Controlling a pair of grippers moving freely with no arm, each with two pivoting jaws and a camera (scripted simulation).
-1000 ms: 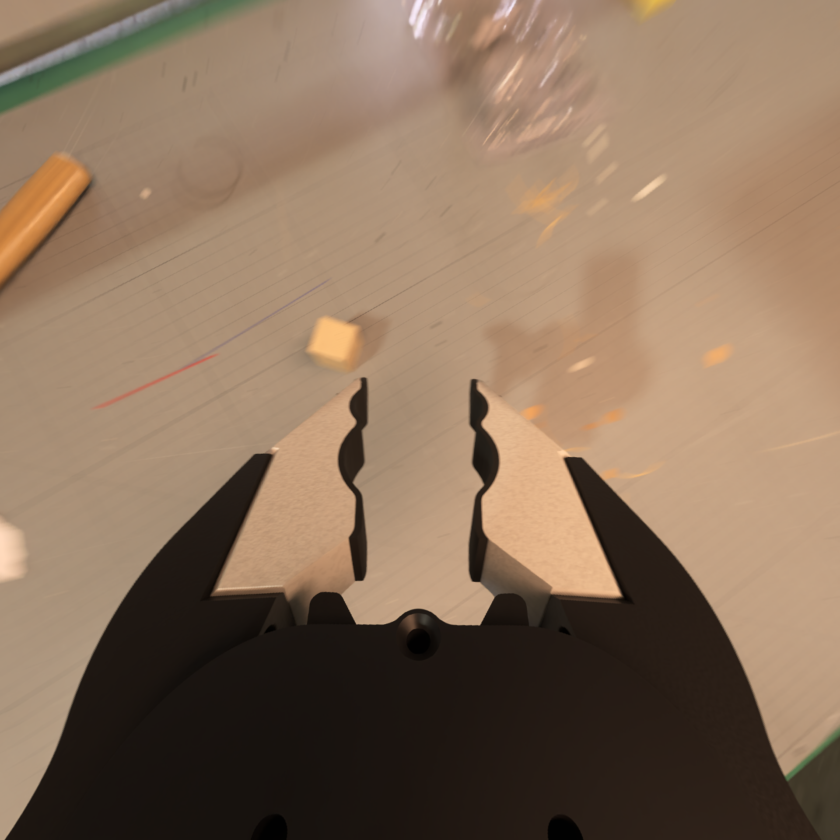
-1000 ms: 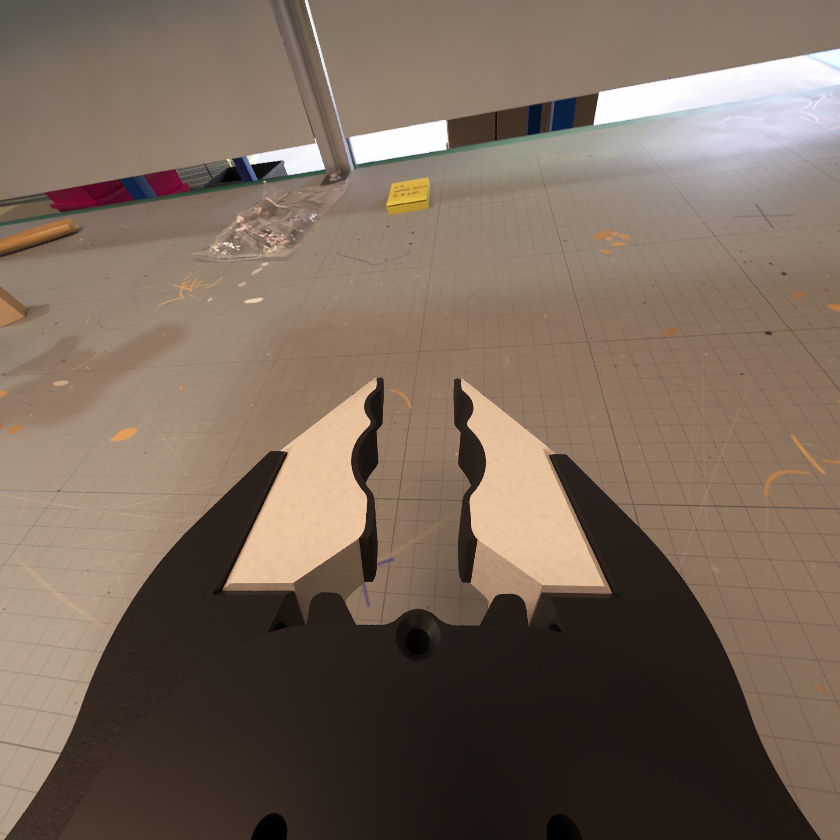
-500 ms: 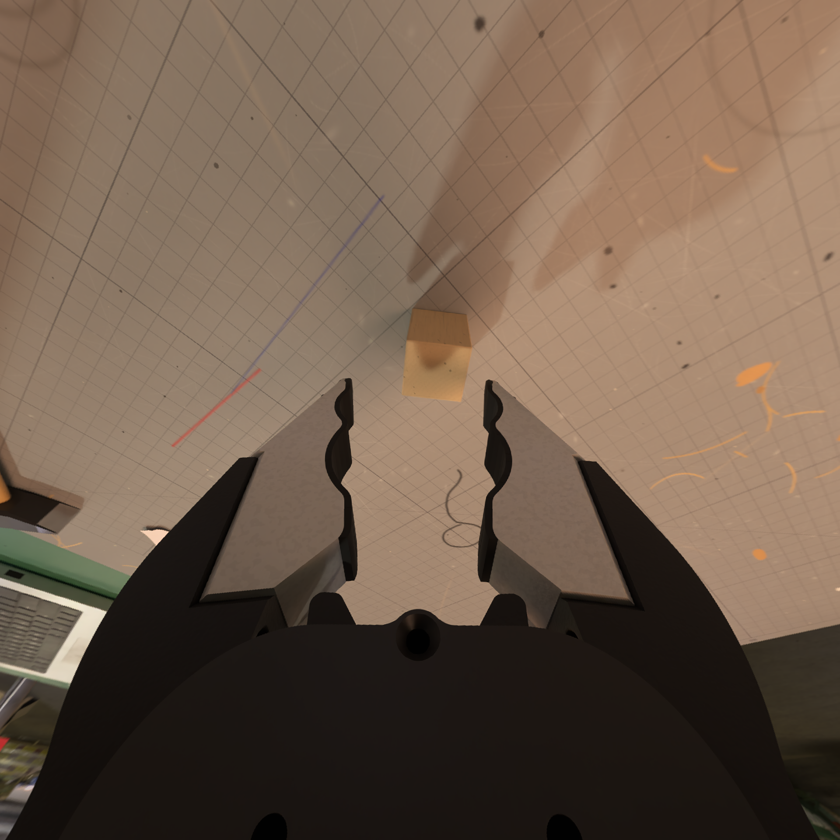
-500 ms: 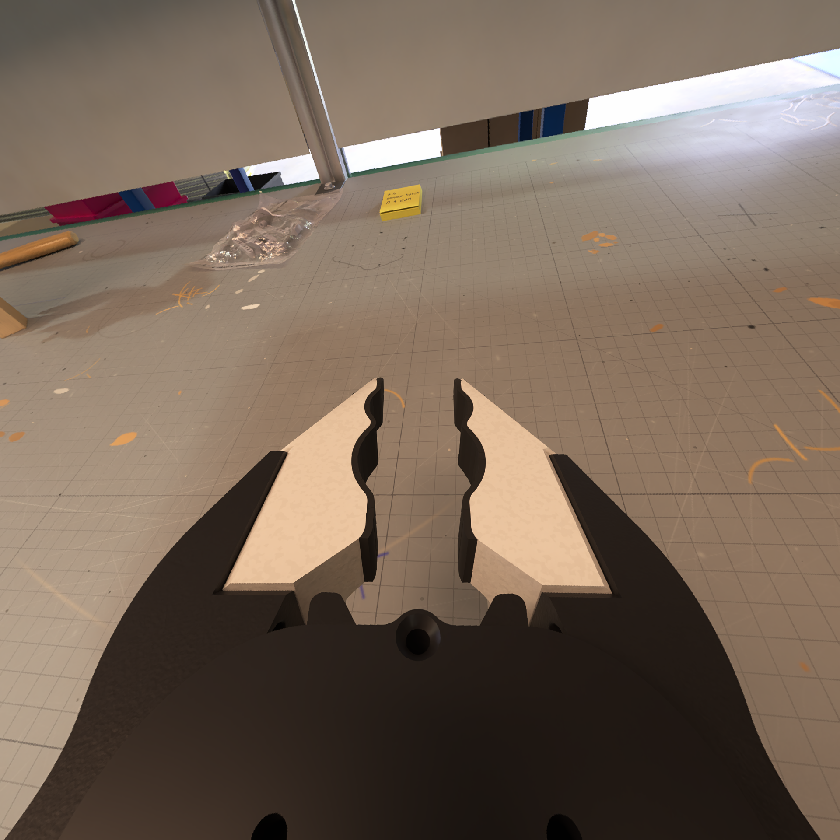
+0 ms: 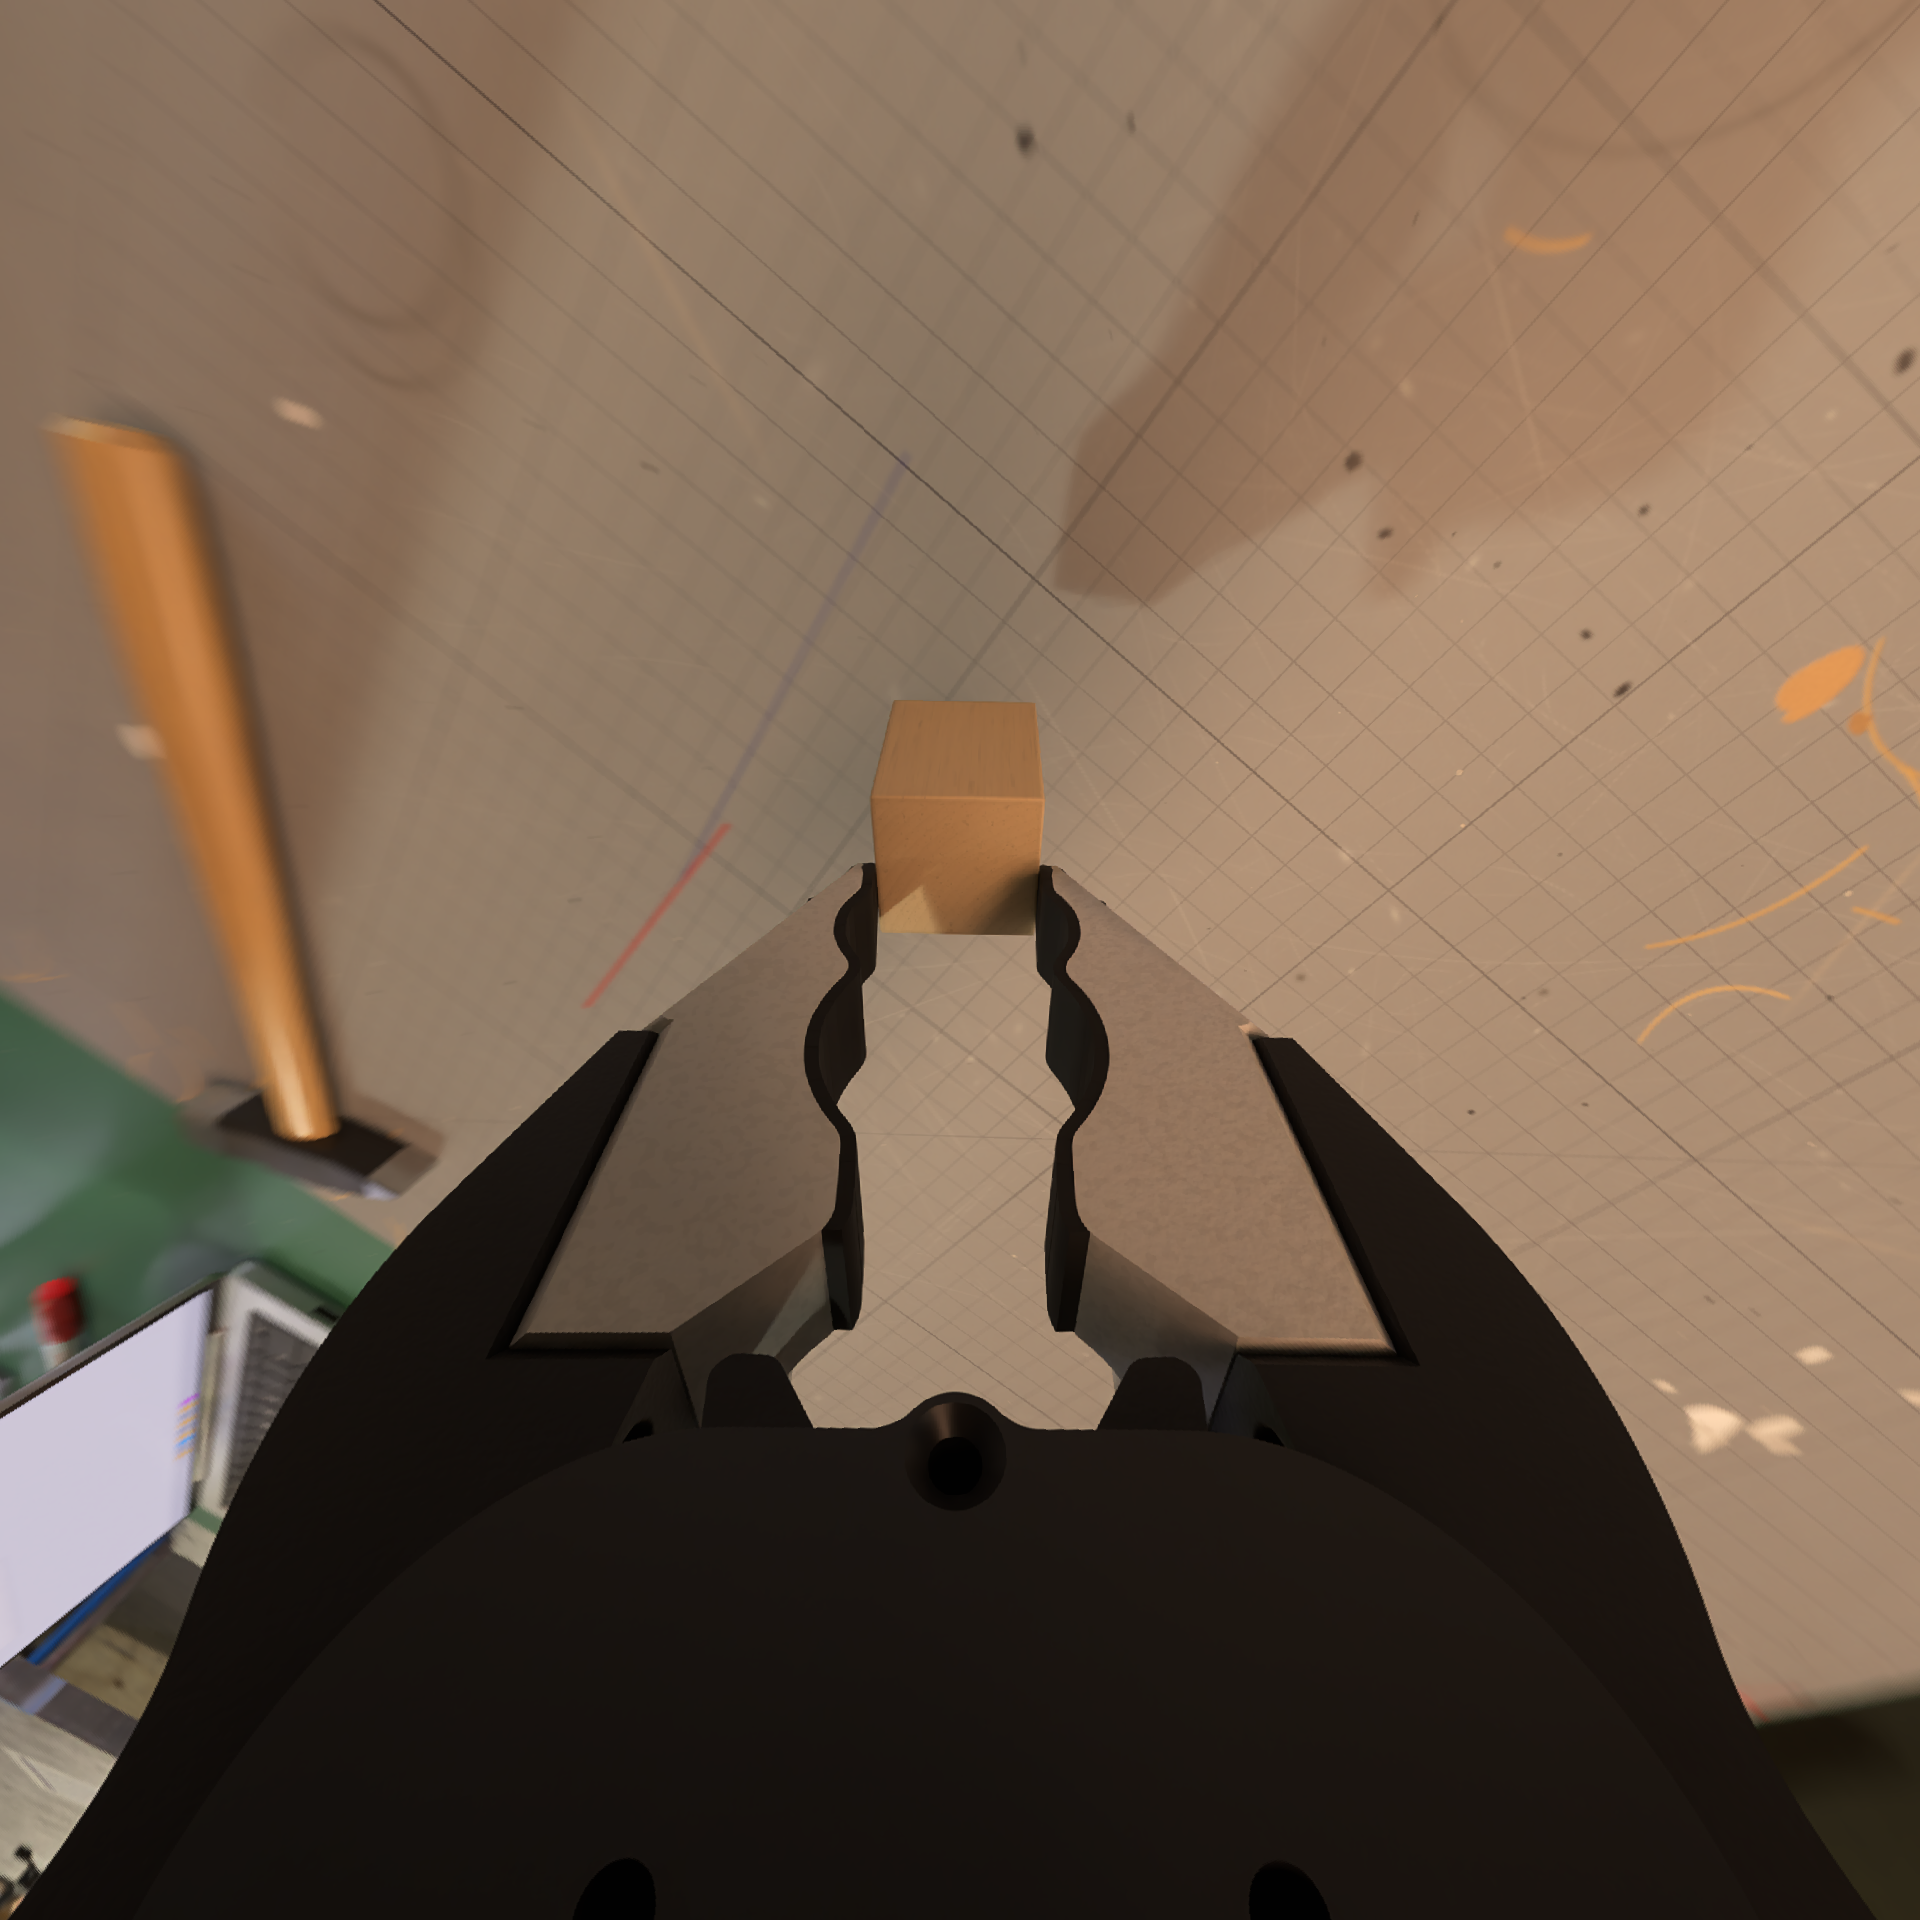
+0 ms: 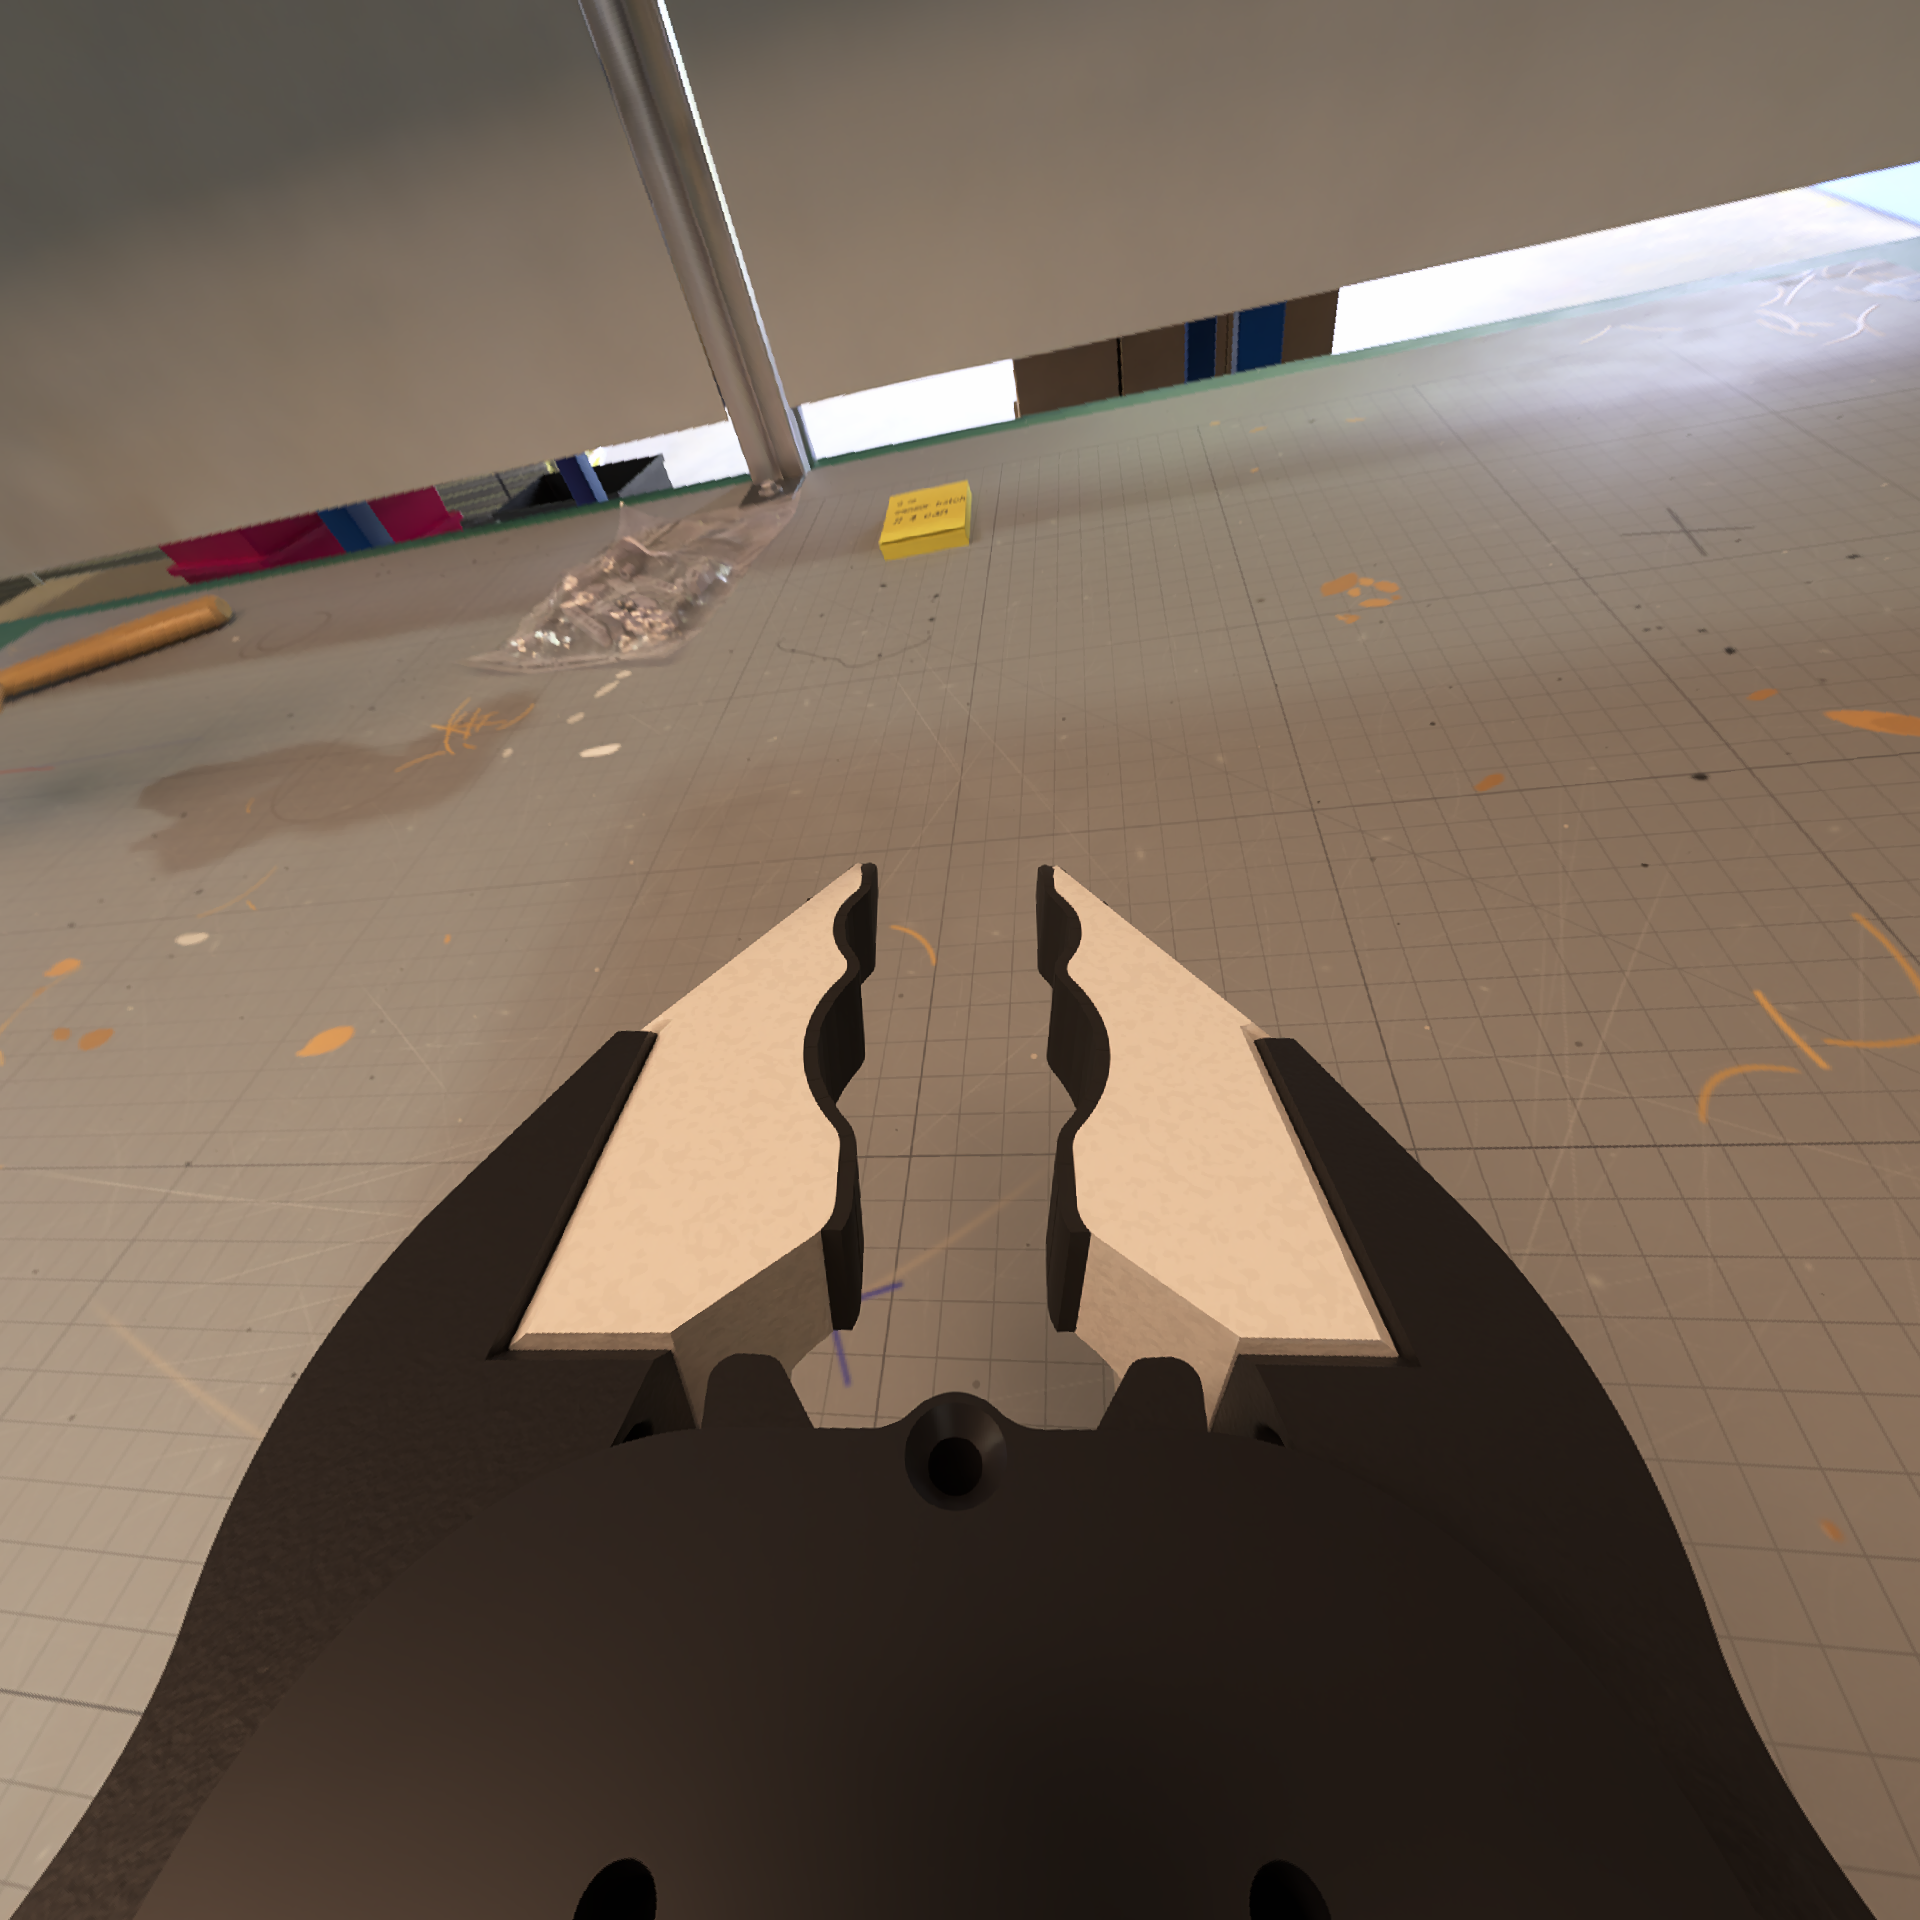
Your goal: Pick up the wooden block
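The wooden block [image 5: 956,790], a small light-brown cube, sits pinched between the two fingertips of my left gripper [image 5: 956,899] in the left wrist view. Both jaws touch its sides, and only its near end is between them. The gripper looks steeply down on the gridded cutting mat [image 5: 1455,831]. I cannot tell whether the block still touches the mat. My right gripper [image 6: 956,883] is open with a narrow gap and holds nothing, low over the mat [image 6: 1351,935]. The block does not show in the right wrist view.
A hammer with a wooden handle [image 5: 197,748] lies to the left, also in the right wrist view [image 6: 114,644]. A clear plastic bag [image 6: 623,603], a yellow box [image 6: 925,517] and a metal post [image 6: 707,260] stand at the mat's far edge. A monitor [image 5: 94,1455] lies beyond the mat's edge.
My left gripper has swung over the block, moved onto it and narrowed its jaws until they grip its sides. The right gripper has drifted only slightly and kept its gap.
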